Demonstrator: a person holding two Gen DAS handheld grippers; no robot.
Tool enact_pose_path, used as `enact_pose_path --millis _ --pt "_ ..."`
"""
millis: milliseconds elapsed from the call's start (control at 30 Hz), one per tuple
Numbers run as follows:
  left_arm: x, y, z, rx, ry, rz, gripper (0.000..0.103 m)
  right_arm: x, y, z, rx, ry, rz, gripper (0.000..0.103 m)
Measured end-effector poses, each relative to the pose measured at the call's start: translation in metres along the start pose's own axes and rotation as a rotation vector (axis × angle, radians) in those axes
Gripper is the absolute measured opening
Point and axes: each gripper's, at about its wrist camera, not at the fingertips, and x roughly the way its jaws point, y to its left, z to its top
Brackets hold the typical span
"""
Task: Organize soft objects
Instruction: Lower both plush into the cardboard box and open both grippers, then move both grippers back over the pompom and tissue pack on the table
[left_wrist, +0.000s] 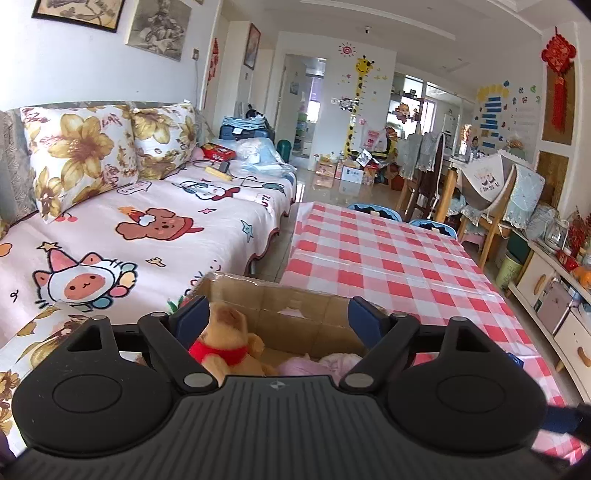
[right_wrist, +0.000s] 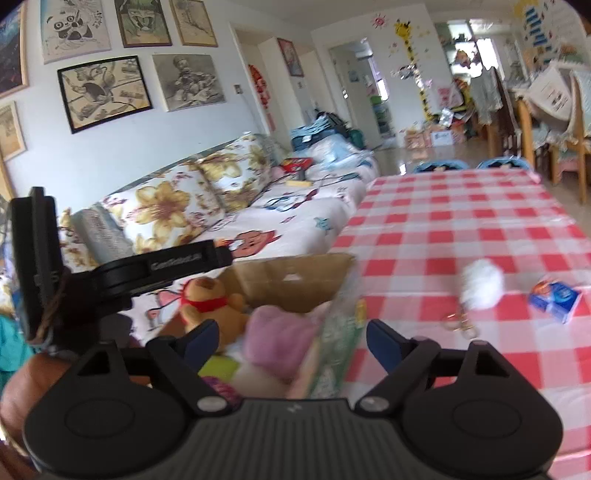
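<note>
Bear (left_wrist: 225, 341), red scarf, sits in box (left_wrist: 295, 314) at the table's (left_wrist: 388, 258) near edge, beside pink plush (right_wrist: 275, 338). Left gripper (left_wrist: 279, 317) and right gripper (right_wrist: 291, 338): jaws spread, empty. White pompom (right_wrist: 482, 284) on checked cloth. Sofa cover (left_wrist: 267, 201) reads "CUTE".

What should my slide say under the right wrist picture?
Open hand-held gripper above a cardboard box of plush toys, teddy bear inside.

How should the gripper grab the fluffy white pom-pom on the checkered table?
Grip the white pom-pom across its round fluffy middle, coming down from above. It lies alone on the checkered table, its metal ring flat toward the camera, so the soft ball probably gives the open right gripper the easiest hold.
</note>
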Motion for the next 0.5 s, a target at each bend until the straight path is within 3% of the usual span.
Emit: enact_pose_path --millis 333,500 --pt "0.000 -0.009 -0.004 0.053 0.011 -0.034 0.103 -0.008 -0.033 0.001 0.022 -0.024 -0.102 0.100" --pt "0.002 -0.015 -0.007 0.078 0.021 -0.053 0.103 -0.012 -0.047 -0.001 0.040 -0.018 -0.136 0.100"
